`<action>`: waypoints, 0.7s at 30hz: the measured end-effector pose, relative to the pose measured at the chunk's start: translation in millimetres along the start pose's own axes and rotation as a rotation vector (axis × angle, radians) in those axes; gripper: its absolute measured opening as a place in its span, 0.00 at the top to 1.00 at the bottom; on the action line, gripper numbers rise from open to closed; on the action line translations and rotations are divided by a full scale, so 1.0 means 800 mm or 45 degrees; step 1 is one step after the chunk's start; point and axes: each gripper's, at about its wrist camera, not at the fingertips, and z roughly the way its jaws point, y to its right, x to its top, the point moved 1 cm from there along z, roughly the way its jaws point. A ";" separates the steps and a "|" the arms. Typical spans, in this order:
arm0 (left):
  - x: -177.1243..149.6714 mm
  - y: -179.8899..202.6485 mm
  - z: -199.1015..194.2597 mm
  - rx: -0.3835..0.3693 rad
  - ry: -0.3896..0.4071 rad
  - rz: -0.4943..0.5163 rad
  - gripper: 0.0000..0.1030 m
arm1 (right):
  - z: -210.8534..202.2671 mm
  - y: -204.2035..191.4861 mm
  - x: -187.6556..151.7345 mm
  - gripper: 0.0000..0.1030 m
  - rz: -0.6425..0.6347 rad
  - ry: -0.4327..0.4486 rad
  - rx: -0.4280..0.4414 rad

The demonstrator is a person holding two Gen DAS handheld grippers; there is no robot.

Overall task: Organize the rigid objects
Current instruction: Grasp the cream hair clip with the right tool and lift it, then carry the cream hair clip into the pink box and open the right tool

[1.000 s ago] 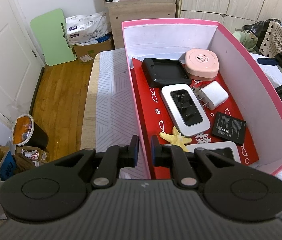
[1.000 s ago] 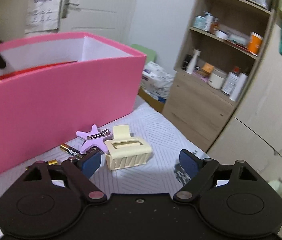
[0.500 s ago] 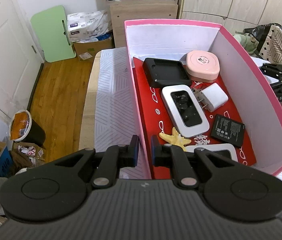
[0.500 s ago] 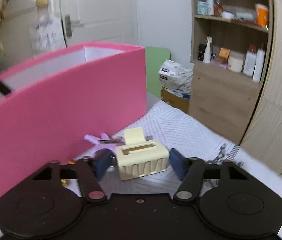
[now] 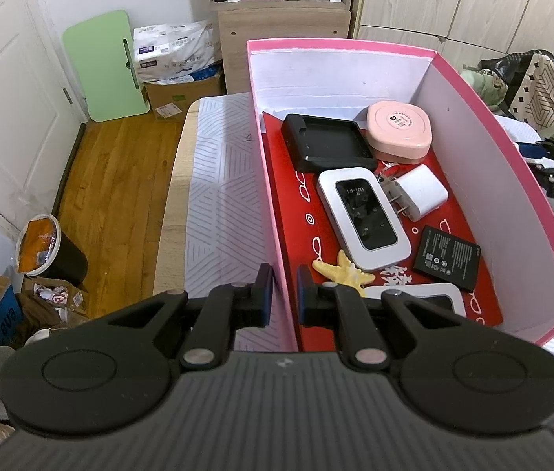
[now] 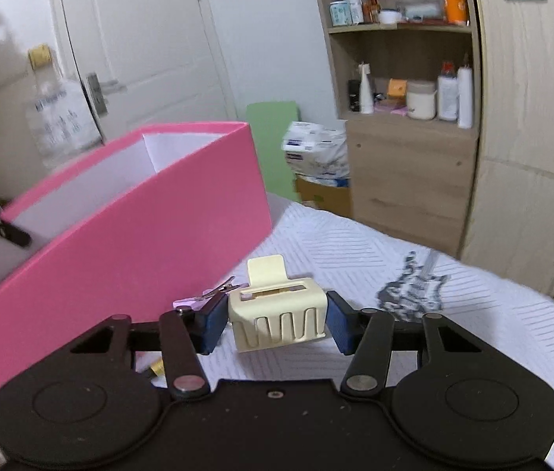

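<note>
Cream hair claw (image 6: 278, 316) between right gripper (image 6: 273, 324) jaws — pads closed onto it, left gripper (image 5: 284, 290) clamping pink box (image 5: 277, 243) wall

White-clothed table (image 6: 355, 243) bearing pink box (image 6: 151, 235), hair claw (image 6: 277, 318).

- The box (image 5: 485, 125) was pink outside, white inside, with a red patterned floor.
- Beside the box, the hair claw (image 6: 277, 314) was cream.
- Under the box, the cloth (image 5: 222, 180) was white with grey stripes.
</note>
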 end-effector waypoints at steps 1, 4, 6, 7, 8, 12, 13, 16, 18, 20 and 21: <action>0.000 0.000 0.000 0.002 0.001 0.000 0.90 | -0.001 -0.003 -0.001 0.43 -0.020 -0.007 -0.035; 0.000 0.000 0.000 0.001 0.006 0.002 0.90 | -0.002 -0.017 -0.010 0.43 -0.111 -0.046 -0.137; -0.001 -0.001 0.000 -0.001 0.008 0.002 0.90 | -0.002 -0.022 -0.016 0.43 -0.141 -0.080 -0.161; -0.001 -0.001 0.000 -0.002 0.009 0.002 0.90 | -0.003 -0.022 -0.019 0.43 -0.133 -0.088 -0.168; -0.001 -0.001 0.000 -0.004 0.010 0.001 0.90 | -0.004 -0.020 -0.020 0.43 -0.121 -0.092 -0.171; -0.003 -0.002 -0.001 -0.006 0.012 -0.003 0.90 | -0.011 -0.014 -0.024 0.45 -0.090 -0.089 -0.161; -0.003 -0.002 -0.001 -0.005 0.012 -0.002 0.90 | -0.014 -0.011 -0.024 0.45 -0.076 -0.081 -0.162; -0.003 -0.002 -0.001 -0.008 0.010 -0.004 0.89 | -0.026 -0.009 -0.021 0.46 -0.036 -0.030 -0.151; -0.003 -0.003 -0.001 -0.006 0.010 -0.004 0.89 | -0.035 -0.014 -0.014 0.46 -0.041 0.003 -0.176; -0.003 -0.002 -0.001 -0.004 0.011 0.000 0.89 | -0.045 -0.019 -0.006 0.46 -0.046 0.035 -0.176; -0.003 -0.002 -0.001 -0.003 0.011 0.002 0.89 | -0.049 -0.022 0.000 0.46 -0.051 0.049 -0.172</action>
